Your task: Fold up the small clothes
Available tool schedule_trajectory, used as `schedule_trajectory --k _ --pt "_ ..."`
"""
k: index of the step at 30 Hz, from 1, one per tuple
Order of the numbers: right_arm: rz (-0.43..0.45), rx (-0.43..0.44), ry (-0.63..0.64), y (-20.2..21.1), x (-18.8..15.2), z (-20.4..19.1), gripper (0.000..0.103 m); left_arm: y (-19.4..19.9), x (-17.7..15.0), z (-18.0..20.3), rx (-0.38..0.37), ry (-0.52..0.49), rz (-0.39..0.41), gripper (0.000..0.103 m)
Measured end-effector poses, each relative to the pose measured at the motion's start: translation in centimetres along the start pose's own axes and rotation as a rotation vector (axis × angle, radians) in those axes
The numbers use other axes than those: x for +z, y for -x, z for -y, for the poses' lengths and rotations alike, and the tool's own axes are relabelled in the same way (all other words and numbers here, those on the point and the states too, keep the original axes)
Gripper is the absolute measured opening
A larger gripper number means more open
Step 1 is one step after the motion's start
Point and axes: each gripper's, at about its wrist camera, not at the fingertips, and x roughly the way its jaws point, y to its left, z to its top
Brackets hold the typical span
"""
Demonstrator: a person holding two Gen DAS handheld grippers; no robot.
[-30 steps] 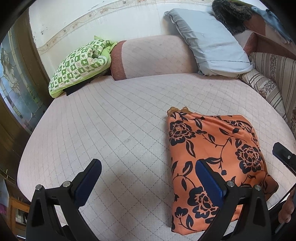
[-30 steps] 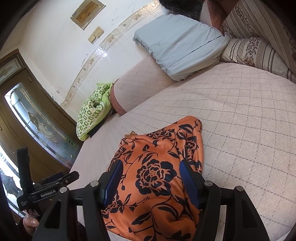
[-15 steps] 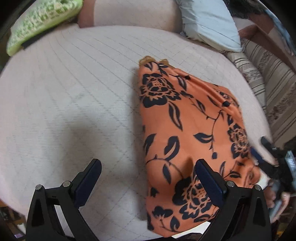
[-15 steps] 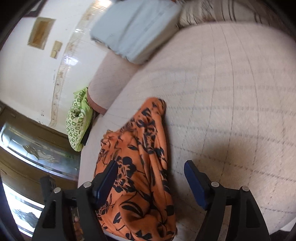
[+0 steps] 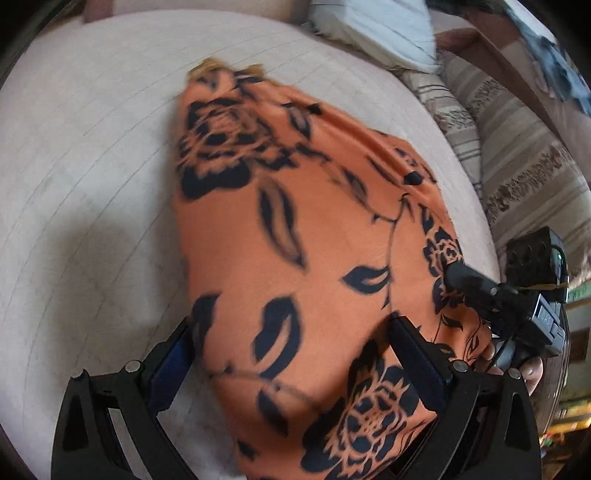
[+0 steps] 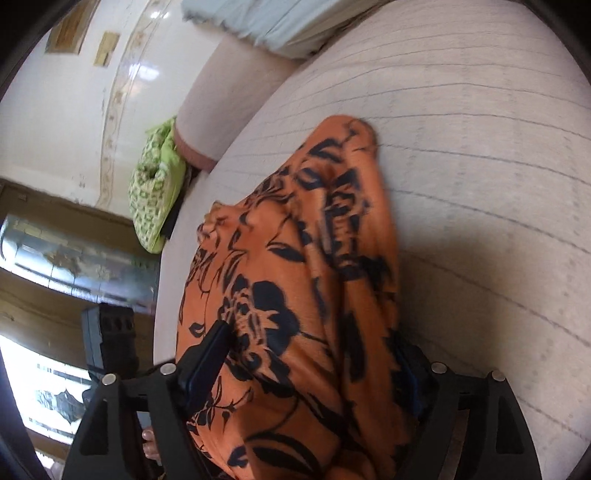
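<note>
An orange cloth with black flowers (image 5: 295,229) lies folded on the pale quilted bed (image 5: 92,177). My left gripper (image 5: 291,365) is open, low over the cloth's near end, with its jaws straddling the cloth. My right gripper (image 6: 314,365) is open too, its jaws on either side of the cloth's (image 6: 295,266) other near edge; it also shows at the right of the left wrist view (image 5: 509,295). Whether the pads touch the fabric I cannot tell.
A grey-blue pillow (image 5: 373,26) and striped cushions (image 5: 517,155) lie at the far right of the bed. A pink bolster (image 6: 229,96) and a green patterned bundle (image 6: 155,192) lie at the head, by the white wall and a dark glazed door (image 6: 66,258).
Both grippers have dropped down and forward onto the near end of the cloth, which now fills the space between their open jaws. The cloth itself lies where it was.
</note>
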Motion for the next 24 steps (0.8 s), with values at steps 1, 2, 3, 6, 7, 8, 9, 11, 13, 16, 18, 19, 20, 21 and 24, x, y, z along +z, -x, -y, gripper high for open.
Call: schedule_trajectory --k 1,2,3,6,7,8,9,11,13,16,18,19,20,21,24 --pt "-0.014 0.007 0.014 -0.4 0.0 -0.3 0.083 -0.2 0.3 0.3 -0.027 -0.008 0.000 0.101" --pt "-0.022 -0.005 0.031 -0.8 0.0 -0.7 0.082 -0.2 0.4 0.5 -0.036 -0.007 0.002 0.101" --pt "-0.023 -0.021 0.050 -1.2 -0.1 -1.1 0.080 -0.2 0.7 0.6 -0.038 -0.002 0.004 0.101" --pt "-0.038 -0.018 0.073 -2.0 -0.3 -1.9 0.062 -0.5 0.7 0.5 -0.028 0.019 0.033 0.092" --pt "-0.039 -0.016 0.075 -2.0 -0.4 -2.0 0.056 -0.6 0.7 0.7 -0.026 0.026 0.042 0.086" --pt "-0.033 -0.027 0.092 -2.0 -0.6 -2.3 0.053 -0.4 0.6 0.6 -0.031 0.036 0.054 0.079" --pt "-0.023 -0.037 0.113 -1.9 -0.8 -2.7 0.052 -0.3 0.6 0.4 -0.036 0.044 0.064 0.076" --pt "-0.006 -0.034 0.139 -1.8 -1.1 -3.5 0.049 0.1 0.2 0.3 -0.043 0.053 0.081 0.060" --pt "0.010 -0.029 0.152 -1.6 -1.3 -4.1 0.048 0.5 0.2 0.4 -0.044 0.055 0.094 0.052" --pt "0.044 -0.016 0.182 -1.1 -1.7 -5.3 0.046 1.4 0.0 0.9 -0.035 0.044 0.116 0.045" --pt "0.067 0.000 0.202 -0.6 -2.0 -6.0 0.046 2.4 -0.3 1.1 -0.023 0.034 0.140 0.044" --pt "0.074 0.010 0.207 -0.4 -2.1 -6.4 0.045 3.3 -0.4 1.3 -0.014 0.028 0.161 0.044" --pt "0.079 0.020 0.210 -0.4 -2.1 -6.7 0.045 3.8 -0.6 1.1 -0.014 0.028 0.171 0.044" --pt "0.086 0.039 0.218 -0.4 -2.2 -7.3 0.045 4.8 -0.7 1.0 -0.019 0.033 0.189 0.044" --pt "0.109 0.097 0.260 -0.5 -2.3 -9.4 0.045 7.4 -1.3 0.4 -0.015 0.035 0.236 0.044"
